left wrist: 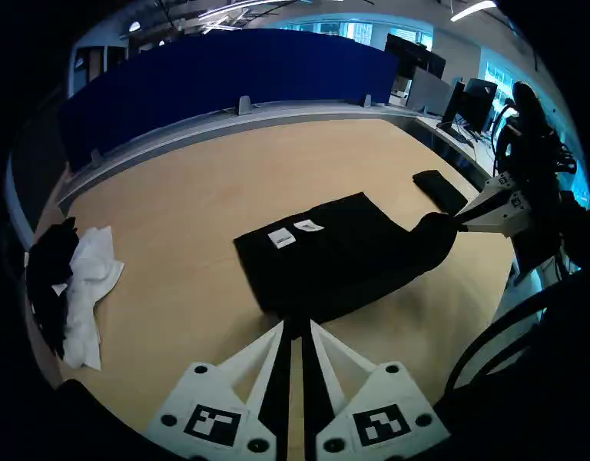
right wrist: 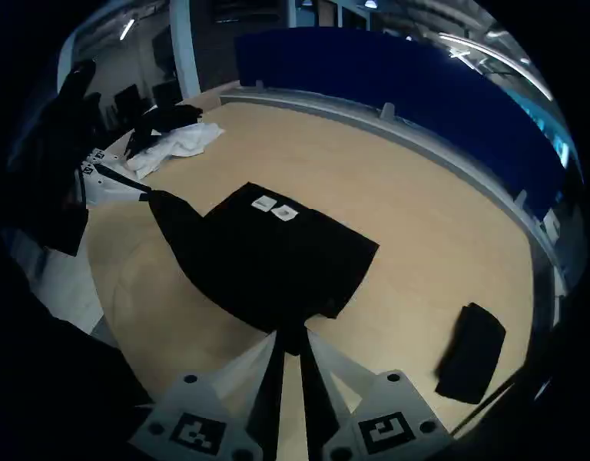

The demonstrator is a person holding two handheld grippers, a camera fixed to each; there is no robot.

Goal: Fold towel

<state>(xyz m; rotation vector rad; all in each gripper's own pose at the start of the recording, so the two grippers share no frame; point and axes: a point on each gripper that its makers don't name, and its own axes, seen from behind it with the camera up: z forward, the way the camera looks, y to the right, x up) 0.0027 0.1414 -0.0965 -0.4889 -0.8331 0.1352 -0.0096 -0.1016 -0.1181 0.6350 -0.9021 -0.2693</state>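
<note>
Item 1, towel [left wrist: 349, 257]: black, lying mid-tabletop [left wrist: 180, 215], with two small white tags [left wrist: 282, 238] on its upper face. I see two of its corners lifted off the wood.

Item 2, left gripper [left wrist: 297, 321]: at 6 o'clock in the left gripper view. Its fingers are drawn together and clamped on the towel's near corner. The cloth spreads away from the tips toward 12 and 1 o'clock. In the right gripper view I find it at 9 o'clock, holding up a raised corner.

Item 3, right gripper [right wrist: 291, 336]: at 6 o'clock in the right gripper view. Its fingers are pressed together on the towel's edge, and the cloth lies toward 12 o'clock. In the left gripper view it sits at 3 o'clock, and the towel's end rises in a bunched hump to meet it.

Item 4, white cloth [left wrist: 91, 284] beside a dark cloth [left wrist: 49, 269]: at 9 o'clock, at the tabletop's edge, well apart from the towel.

Item 5, folded black piece [left wrist: 441, 190]: at 2 o'clock, apart from the towel.

Item 6, blue partition [left wrist: 218, 69]: at 12 o'clock, along the tabletop's far side.
</note>
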